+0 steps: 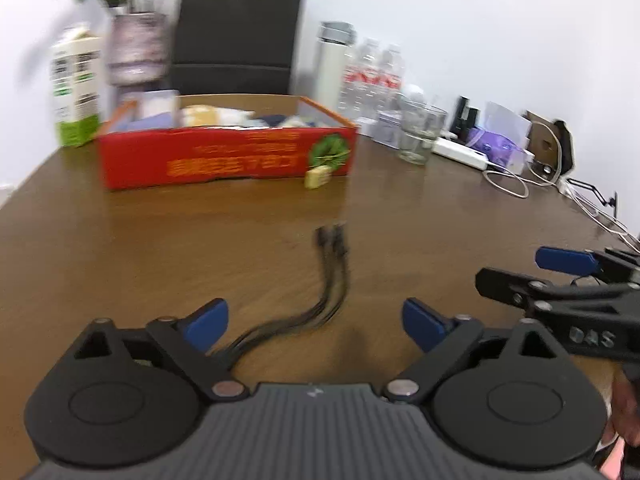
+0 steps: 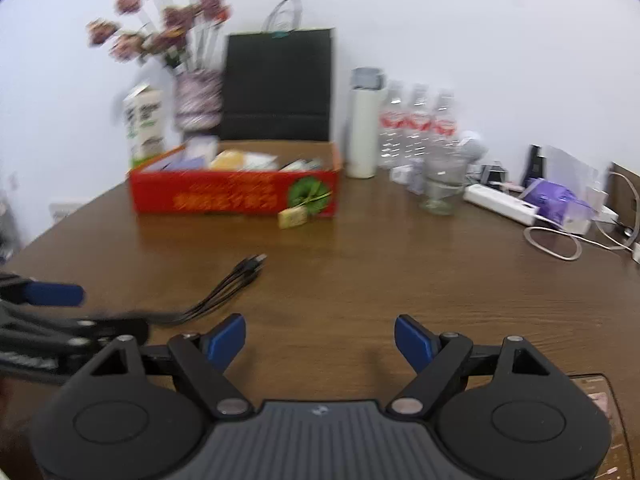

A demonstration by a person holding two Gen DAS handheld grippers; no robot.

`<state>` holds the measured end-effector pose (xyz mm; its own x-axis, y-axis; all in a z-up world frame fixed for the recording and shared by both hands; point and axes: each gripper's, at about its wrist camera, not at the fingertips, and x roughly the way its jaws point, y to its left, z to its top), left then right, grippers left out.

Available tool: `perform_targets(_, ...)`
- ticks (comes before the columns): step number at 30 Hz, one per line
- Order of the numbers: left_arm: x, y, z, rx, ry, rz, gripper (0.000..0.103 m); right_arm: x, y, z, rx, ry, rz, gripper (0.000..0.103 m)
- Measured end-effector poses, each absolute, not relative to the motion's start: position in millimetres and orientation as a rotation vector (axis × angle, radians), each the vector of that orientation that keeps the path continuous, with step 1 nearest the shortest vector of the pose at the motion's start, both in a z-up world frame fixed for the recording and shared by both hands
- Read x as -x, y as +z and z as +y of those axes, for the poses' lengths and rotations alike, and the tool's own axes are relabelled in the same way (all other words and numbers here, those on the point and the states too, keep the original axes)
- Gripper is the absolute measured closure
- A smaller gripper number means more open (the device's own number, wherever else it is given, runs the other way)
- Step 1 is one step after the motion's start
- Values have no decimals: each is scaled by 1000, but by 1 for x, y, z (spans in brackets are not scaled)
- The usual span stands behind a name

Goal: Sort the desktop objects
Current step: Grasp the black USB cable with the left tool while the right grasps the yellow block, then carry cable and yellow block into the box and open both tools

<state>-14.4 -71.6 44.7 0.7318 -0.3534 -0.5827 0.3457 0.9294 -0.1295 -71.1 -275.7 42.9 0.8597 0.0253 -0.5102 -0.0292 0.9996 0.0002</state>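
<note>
Brown wooden tabletop (image 1: 120,248): thin black multi-plug cable (image 1: 320,308) lies lengthwise toward red cardboard box (image 1: 224,160), between wide-spread left gripper (image 1: 316,320); right gripper (image 2: 320,340), equally spread, empty, sits farther.

Setting: office or meeting room with plain white walls.
Surface: long wooden table (image 2: 360,272).
Ahead of the claw: red cardboard box (image 2: 236,196), black paper bag (image 2: 280,88), flower vase (image 2: 198,98).
Ahead, right: water bottles (image 2: 418,128), white power strip (image 2: 500,202), cables (image 2: 556,244).
</note>
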Motion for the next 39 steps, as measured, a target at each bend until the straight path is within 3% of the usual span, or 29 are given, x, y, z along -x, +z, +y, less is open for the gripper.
perform_targets(4, -27, 34, -107, -29, -407, 677, 28, 64, 41, -294, -25, -9, 548, 22)
perform_targets(6, -41, 26, -120, -57, -393, 702, 44, 61, 41, -298, -30, -13, 546, 22)
perform_targets(7, -44, 23, -122, -76, -383, 690, 56, 58, 41, -300, -29, -12, 544, 22)
perform_targets(8, -45, 21, -126, -104, -365, 676, 82, 55, 41, -301, -27, -12, 541, 22)
perform_targets(9, -44, 20, -127, -130, -346, 663, 93, 50, 41, -301, -25, -11, 538, 22)
perform_targets(10, -45, 20, -127, -132, -345, 665, 96, 44, 41, -301, -25, -7, 535, 22)
perform_targets(19, -64, 48, -53, 136, -230, 614, 98, -86, 30, -262, 13, 194, 614, 24)
perform_targets(27, -70, 75, -8, 216, -178, 558, 98, -191, 12, -228, -5, 129, 728, 53)
perform_targets(28, -69, 76, -7, 215, -176, 553, 98, -192, 10, -228, -27, 128, 721, 67)
perform_targets(29, -67, 78, -5, 215, -174, 554, 98, -190, 9, -229, -36, 126, 707, 73)
perform_targets(34, -49, 85, -4, 237, -183, 550, 98, -159, 11, -240, -62, 117, 682, 74)
perform_targets(39, -6, 96, -7, 269, -210, 525, 98, -66, 41, -241, 7, 152, 526, 74)
